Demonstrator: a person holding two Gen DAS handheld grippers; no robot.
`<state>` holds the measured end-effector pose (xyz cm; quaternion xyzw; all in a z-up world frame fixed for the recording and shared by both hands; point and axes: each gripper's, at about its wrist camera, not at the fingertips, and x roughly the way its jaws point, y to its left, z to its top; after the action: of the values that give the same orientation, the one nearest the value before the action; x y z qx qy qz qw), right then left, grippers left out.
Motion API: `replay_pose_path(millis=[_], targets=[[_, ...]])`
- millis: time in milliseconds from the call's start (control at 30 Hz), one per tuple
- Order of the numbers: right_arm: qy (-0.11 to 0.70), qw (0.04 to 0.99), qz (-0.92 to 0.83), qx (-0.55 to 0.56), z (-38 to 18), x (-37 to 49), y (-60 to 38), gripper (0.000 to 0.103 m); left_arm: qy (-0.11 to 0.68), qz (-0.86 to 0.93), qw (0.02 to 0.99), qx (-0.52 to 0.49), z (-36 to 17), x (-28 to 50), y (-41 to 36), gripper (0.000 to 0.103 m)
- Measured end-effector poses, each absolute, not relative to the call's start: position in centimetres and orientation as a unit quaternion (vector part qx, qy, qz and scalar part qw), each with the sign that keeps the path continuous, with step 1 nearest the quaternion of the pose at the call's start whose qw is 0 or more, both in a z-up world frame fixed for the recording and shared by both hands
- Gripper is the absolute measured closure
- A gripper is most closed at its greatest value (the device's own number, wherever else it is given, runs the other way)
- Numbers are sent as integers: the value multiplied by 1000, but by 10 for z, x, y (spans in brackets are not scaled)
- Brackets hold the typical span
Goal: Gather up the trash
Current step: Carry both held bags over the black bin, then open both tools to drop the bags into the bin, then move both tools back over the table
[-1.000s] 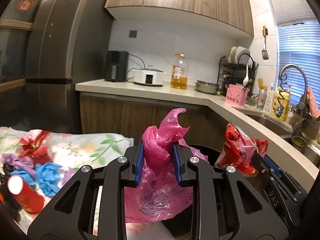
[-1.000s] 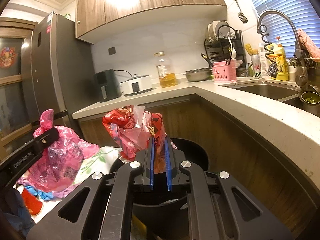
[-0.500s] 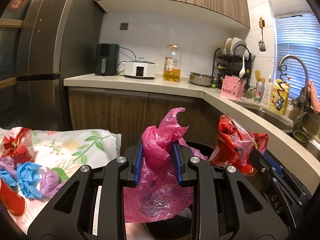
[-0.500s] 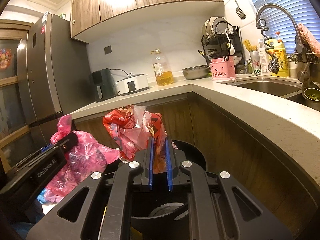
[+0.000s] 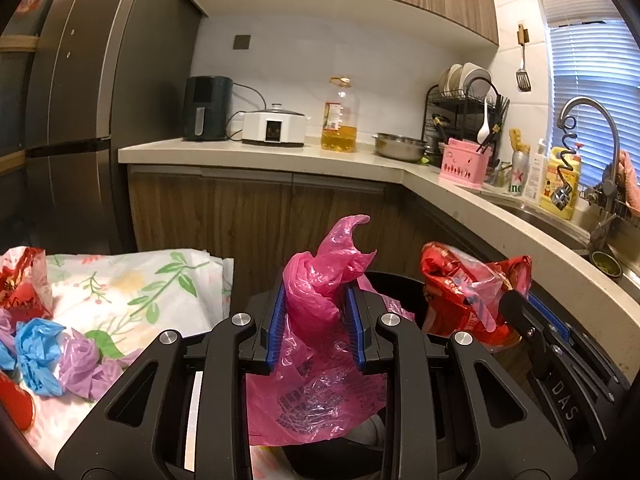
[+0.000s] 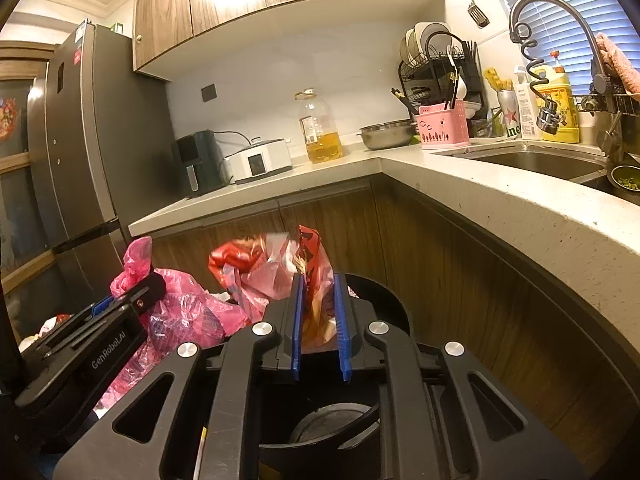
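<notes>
**Two bags of trash over the bin, both featherlight**

Two crumpled plastic bags hang above the black bin (image 6: 384,312), which stands in the inner corner of the worktop (image 6: 500,196); the left hand-held gripper (image 5: 316,320) is clamped on the bunched neck of the pink bag (image 5: 320,380); the right hand-held gripper (image 6: 318,320) has just been opening, its blue pads now looser about the red bag (image 6: 272,268). Both look light, soft and slippery, likely to cling or drift; bunched folds give the surest hold. More scraps lie on the floral cloth (image 5: 132,280).
</notes>
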<state>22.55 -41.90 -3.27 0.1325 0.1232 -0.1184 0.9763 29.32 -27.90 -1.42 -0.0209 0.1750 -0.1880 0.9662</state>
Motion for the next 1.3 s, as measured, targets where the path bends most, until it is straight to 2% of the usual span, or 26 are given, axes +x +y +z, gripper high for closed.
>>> replay_pose_path(millis=[167,233,267,367,467,700,933,1300], targets=[[122,976,-119,134,-34,227,-421,85,180,-192,965,-15,-18,297,-284,76],[124,975,-121,136,-35,228,-423,80,185,-196,963,-14,-20,298,-286,74],[125,975,-122,137,-35,229,-423,79,186,-197,963,-11,-22,299,-287,71],[127,974,-125,141,-36,229,-425,76,189,-199,962,-5,-26,300,-289,53],[126,973,-128,144,-36,226,-427,66,186,-190,964,-4,-27,298,-286,38],[133,972,-125,145,-37,220,-424,51,182,-168,969,-10,-24,290,-268,22],[135,975,-112,137,-32,207,-410,34,175,-146,974,-7,-20,265,-245,14],[146,978,-86,125,-26,179,-378,25,182,-86,979,-13,-13,218,-197,8]])
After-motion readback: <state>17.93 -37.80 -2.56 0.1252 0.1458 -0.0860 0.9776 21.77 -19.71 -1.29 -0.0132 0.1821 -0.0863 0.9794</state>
